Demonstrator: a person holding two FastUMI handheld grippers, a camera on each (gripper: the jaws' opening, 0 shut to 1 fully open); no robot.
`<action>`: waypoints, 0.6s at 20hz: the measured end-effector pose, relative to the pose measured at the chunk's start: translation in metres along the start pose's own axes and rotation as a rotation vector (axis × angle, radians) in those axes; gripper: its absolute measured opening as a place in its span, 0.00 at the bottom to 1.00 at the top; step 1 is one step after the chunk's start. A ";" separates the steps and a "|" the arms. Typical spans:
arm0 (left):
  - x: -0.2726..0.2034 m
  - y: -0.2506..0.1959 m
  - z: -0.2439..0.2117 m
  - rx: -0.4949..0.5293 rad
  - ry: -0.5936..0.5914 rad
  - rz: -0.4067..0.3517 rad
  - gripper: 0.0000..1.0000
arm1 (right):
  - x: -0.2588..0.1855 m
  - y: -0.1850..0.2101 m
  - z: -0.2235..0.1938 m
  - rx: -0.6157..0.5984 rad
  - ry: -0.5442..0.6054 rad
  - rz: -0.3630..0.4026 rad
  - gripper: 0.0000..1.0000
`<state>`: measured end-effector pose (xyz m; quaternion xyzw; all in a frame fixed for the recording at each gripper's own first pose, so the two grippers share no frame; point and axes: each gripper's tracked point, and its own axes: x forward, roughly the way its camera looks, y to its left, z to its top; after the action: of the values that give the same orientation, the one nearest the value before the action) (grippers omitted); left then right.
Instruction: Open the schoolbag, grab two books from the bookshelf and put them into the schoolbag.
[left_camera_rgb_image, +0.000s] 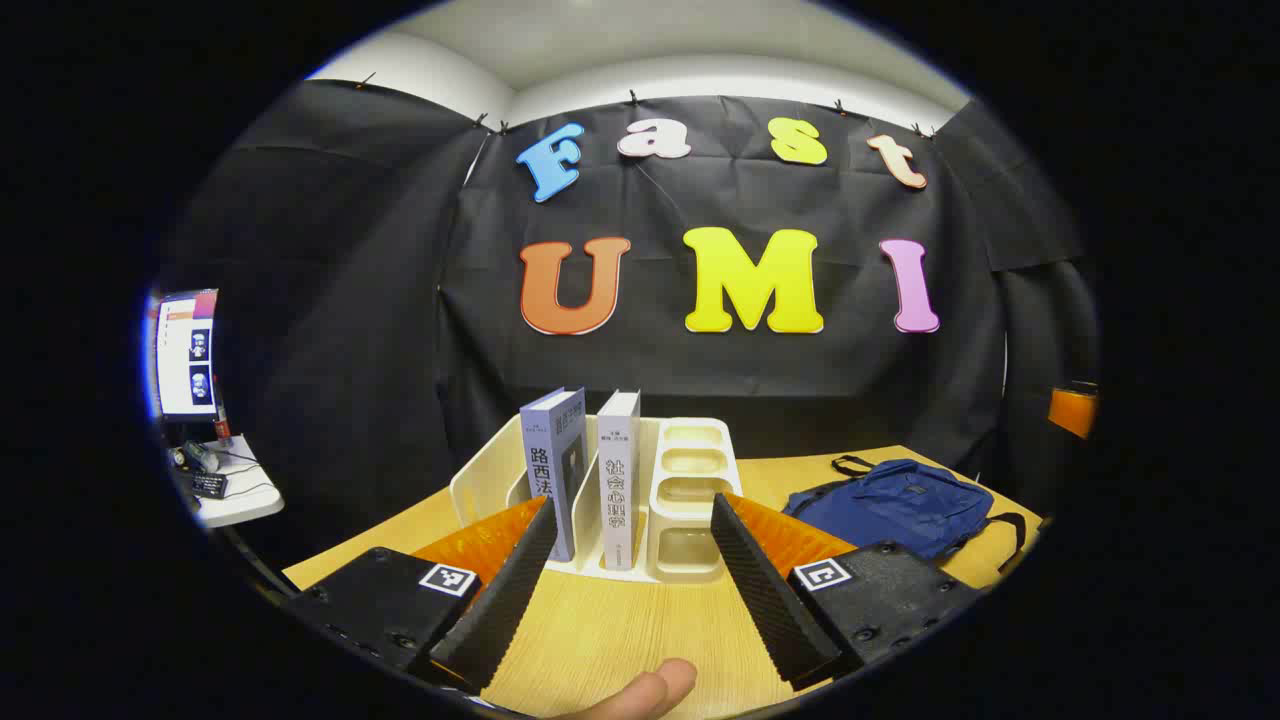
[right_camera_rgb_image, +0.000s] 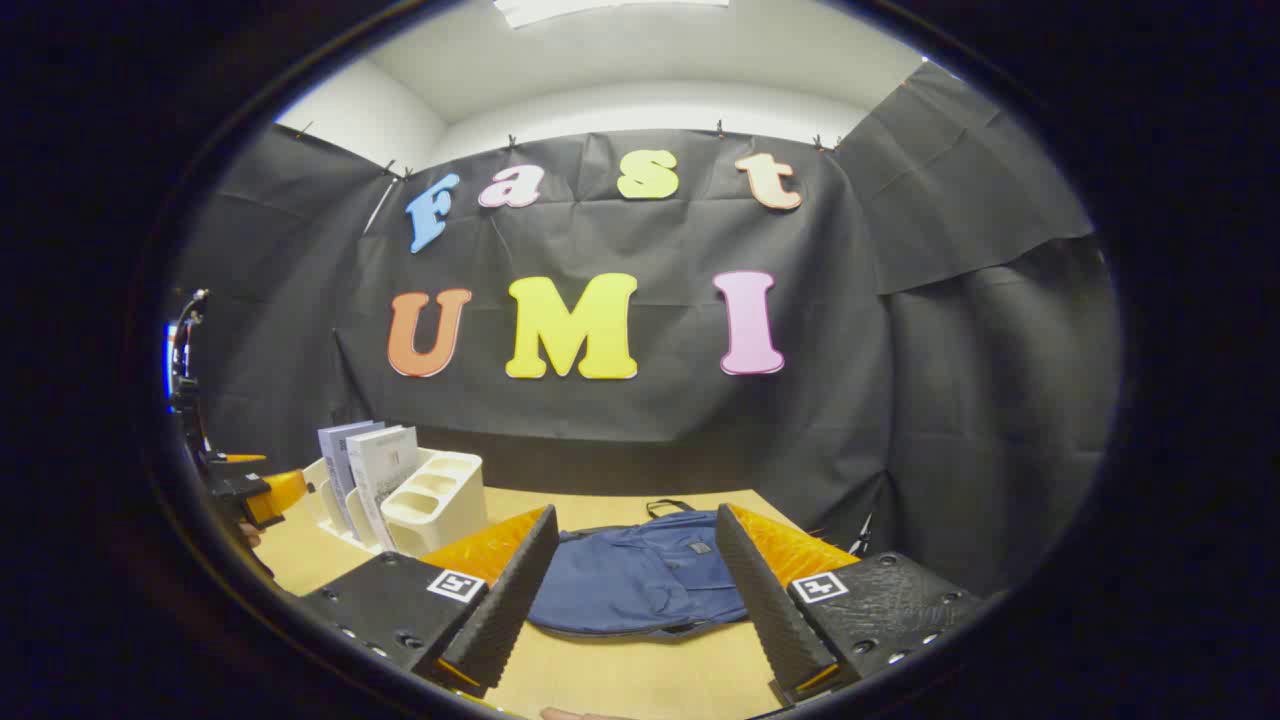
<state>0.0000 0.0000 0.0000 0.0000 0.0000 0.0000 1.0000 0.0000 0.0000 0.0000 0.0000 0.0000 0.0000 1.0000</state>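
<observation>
So, both of my grippers hang over the table (left_camera_rgb_image: 620, 630) with jaws spread wide and nothing between them. The left gripper (left_camera_rgb_image: 632, 560) faces the bookshelf (left_camera_rgb_image: 690, 490); the right gripper (right_camera_rgb_image: 637, 570) faces the schoolbag (right_camera_rgb_image: 640, 580).

The schoolbag lies flat on the table, to the right of the shelf and well apart from it. It looks like soft cloth, slack and apparently empty, so I judge it will fold and slide rather than hold its shape. I cannot make out the zip pull from here; I'd look for it along the top edge near the carry loop (right_camera_rgb_image: 668, 508), and I expect one gripper must pin the fabric while the other draws the zip.

On the shelf, two books stand upright side by side, touching or nearly so, in the left slots: a bluish book (left_camera_rgb_image: 557, 470) and a pale book (left_camera_rgb_image: 619, 480). They look stiff and moderately heavy, with smooth covers that may slip. I'd pinch each across its thickness, high on the spine. The small cups (left_camera_rgb_image: 692, 480) on the shelf's right side look empty.
</observation>
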 end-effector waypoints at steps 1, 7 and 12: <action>-0.003 -0.001 -0.001 -0.002 0.003 -0.008 0.99 | 0.000 0.004 -0.002 -0.004 -0.001 0.011 0.97; -0.006 0.008 0.005 0.022 -0.017 0.005 0.99 | -0.002 0.009 -0.015 -0.022 0.029 0.034 0.95; -0.003 0.017 0.001 0.020 0.002 0.016 0.99 | -0.004 0.012 -0.017 -0.044 0.028 0.039 0.97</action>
<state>-0.0030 0.0166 0.0015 0.0102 0.0010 0.0079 0.9999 -0.0037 0.0119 -0.0170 -0.0221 0.0142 0.0195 0.9995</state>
